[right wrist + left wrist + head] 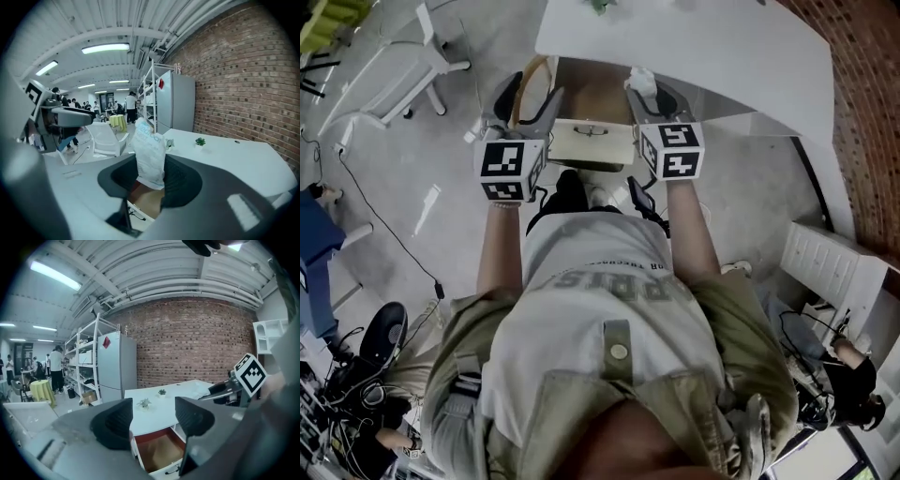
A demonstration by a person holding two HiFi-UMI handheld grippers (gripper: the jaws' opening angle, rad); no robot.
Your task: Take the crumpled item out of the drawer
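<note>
already the crumpled item (149, 154), a white bag, sits clamped in the right gripper (151, 180), clear of the open drawer (159, 452) and at 1 o'clock from its front in the head view. the left gripper (154, 420) has its jaws apart with nothing in them. the removal looks essentially done.

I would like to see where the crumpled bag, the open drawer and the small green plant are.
crumpled bag (150, 157): right gripper view, the middle of its white body.
open drawer (161, 451): left gripper view, its bare brown bottom.
small green plant (200, 141): right gripper view, its leaves.
</note>
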